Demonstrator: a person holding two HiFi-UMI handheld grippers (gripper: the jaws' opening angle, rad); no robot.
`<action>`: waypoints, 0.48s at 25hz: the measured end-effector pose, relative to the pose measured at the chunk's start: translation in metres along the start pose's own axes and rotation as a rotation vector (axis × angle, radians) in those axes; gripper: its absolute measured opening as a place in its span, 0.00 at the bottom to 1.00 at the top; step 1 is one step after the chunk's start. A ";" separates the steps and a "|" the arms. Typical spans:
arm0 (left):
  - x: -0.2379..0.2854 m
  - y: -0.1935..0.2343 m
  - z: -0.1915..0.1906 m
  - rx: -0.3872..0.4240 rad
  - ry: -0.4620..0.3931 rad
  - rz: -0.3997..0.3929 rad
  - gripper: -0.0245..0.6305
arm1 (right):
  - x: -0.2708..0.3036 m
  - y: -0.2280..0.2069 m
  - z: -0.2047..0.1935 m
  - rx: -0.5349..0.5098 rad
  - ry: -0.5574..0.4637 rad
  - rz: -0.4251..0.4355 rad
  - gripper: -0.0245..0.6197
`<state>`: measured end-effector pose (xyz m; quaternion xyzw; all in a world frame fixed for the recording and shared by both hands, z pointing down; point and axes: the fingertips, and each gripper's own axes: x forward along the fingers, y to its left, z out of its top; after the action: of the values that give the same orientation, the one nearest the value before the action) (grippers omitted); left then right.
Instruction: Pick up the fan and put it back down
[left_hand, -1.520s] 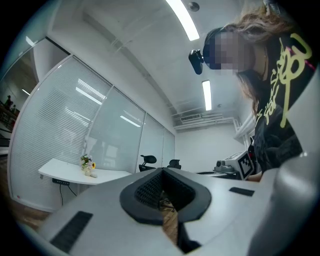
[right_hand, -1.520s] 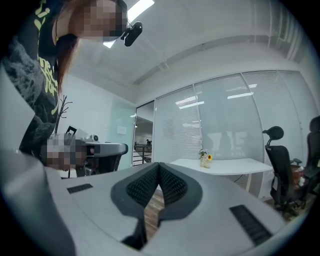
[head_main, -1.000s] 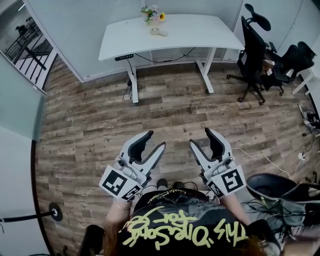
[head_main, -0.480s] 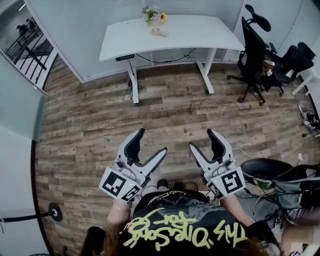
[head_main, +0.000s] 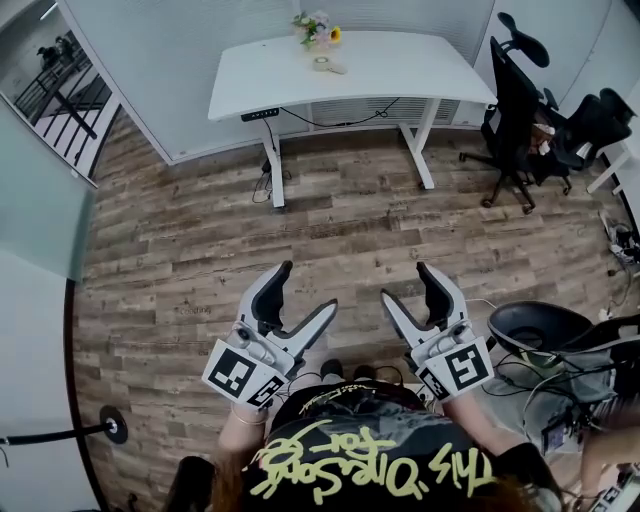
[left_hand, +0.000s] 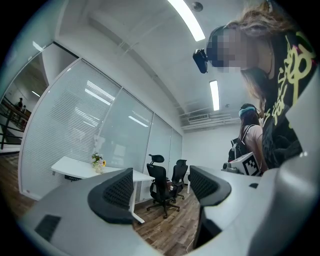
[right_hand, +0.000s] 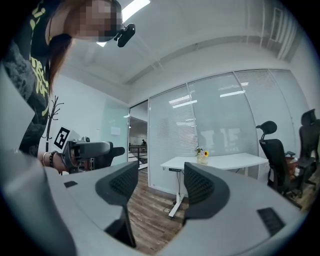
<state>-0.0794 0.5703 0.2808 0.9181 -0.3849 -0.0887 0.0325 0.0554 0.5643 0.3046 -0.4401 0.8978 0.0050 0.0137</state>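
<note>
A small pale round object (head_main: 326, 66), perhaps the fan, lies on the white desk (head_main: 400, 70) at the far wall, next to a vase of flowers (head_main: 320, 30). It is too small to make out. Both grippers are held low in front of the person, well short of the desk, over the wooden floor. My left gripper (head_main: 306, 287) is open, its jaws have just been opening, and nothing is between them (left_hand: 162, 187). My right gripper (head_main: 407, 282) is open too, has also just widened, and holds nothing (right_hand: 157, 187).
Two black office chairs (head_main: 515, 110) (head_main: 585, 125) stand right of the desk. A dark chair seat (head_main: 535, 325) and loose cables lie on the floor at my right. A stand's round base (head_main: 112, 425) sits at lower left. Glass walls run behind the desk and along the left.
The left gripper's jaws have spread clearly wider, and the right gripper's a little wider. Both grippers have shifted slightly across the floor. Neither holds anything in any frame.
</note>
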 end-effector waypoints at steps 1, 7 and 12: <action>-0.002 0.002 0.000 0.000 0.001 -0.002 0.57 | 0.002 0.002 0.000 0.001 -0.001 0.000 0.46; -0.015 0.013 -0.006 -0.002 0.020 -0.017 0.55 | 0.011 0.016 -0.008 0.013 -0.004 -0.007 0.46; -0.018 0.017 -0.020 -0.017 0.054 -0.039 0.55 | 0.004 0.018 -0.022 0.011 0.029 -0.034 0.46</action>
<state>-0.1004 0.5710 0.3054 0.9271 -0.3653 -0.0678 0.0487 0.0379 0.5718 0.3263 -0.4553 0.8903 -0.0064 0.0031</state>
